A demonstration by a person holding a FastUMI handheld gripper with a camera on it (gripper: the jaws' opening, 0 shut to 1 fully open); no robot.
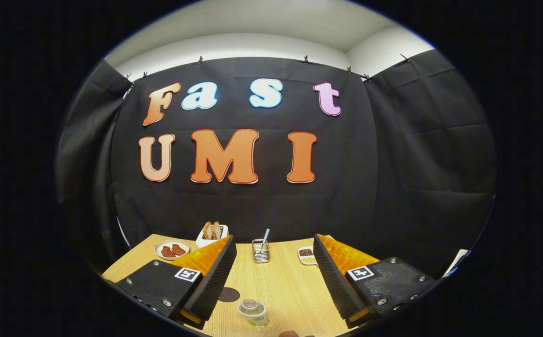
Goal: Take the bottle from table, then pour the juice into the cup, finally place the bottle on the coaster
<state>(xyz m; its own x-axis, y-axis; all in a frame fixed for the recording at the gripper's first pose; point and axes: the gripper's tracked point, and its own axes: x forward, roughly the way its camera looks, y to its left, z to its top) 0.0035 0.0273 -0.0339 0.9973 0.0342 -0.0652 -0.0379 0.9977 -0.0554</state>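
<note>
My gripper (273, 243) is held above the wooden table (280, 285), open wide, with nothing between its fingers. Down in the gap between the fingers stands a small clear cup (252, 312), seen from above, with a greenish tint inside. Just left of it, by the left finger (215, 276), a round dark coaster (228, 294) lies flat on the table. At the very near edge, right of the cup, a brownish rounded top (291, 333) barely shows; I cannot tell what it is.
Beyond the fingers, along the table's far edge, are a plate with red pieces (171, 249), a white holder with toast slices (212, 234), a wire basket with a utensil (261, 251) and a small dish of beans (306, 255). The black cloth wall rises behind.
</note>
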